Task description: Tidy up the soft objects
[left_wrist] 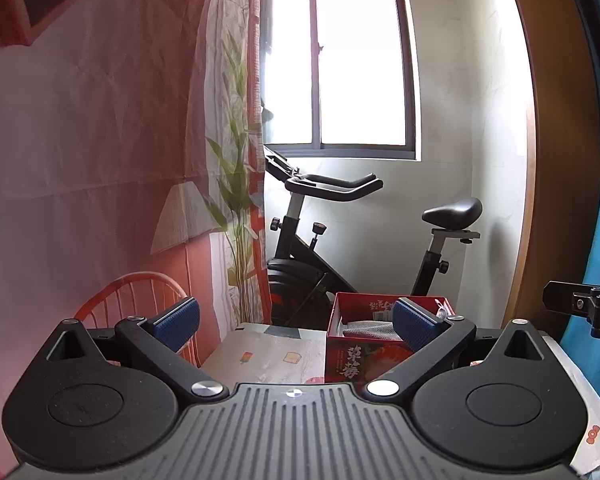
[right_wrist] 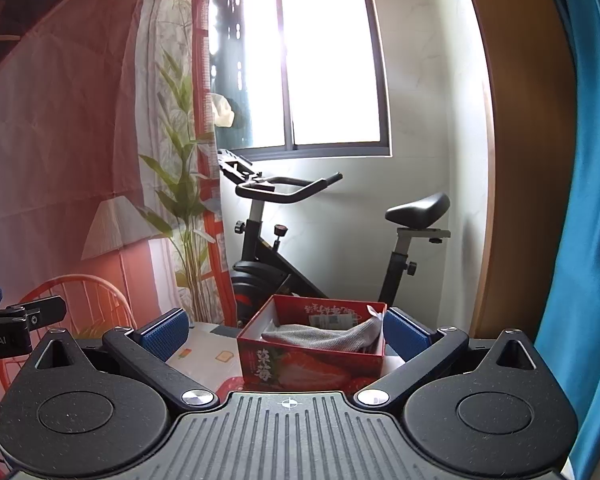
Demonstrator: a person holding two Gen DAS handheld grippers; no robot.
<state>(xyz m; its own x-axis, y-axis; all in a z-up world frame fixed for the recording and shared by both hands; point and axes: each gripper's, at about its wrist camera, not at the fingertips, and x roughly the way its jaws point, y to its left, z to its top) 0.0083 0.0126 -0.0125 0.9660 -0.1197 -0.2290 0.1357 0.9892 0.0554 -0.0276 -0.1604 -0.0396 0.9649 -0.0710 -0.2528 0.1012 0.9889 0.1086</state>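
The red strawberry box bears "草莓" on its front, and the left tool shows "bot.AI", seemingly a clipped brand name.

Grey knit cloth inside red box

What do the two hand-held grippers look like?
Both look alike. The left hand-held gripper and the right hand-held gripper each have black angled arms, blue textured pads, silver pivot screws, round black discs and a grey ribbed body. No cables or sleeves show.
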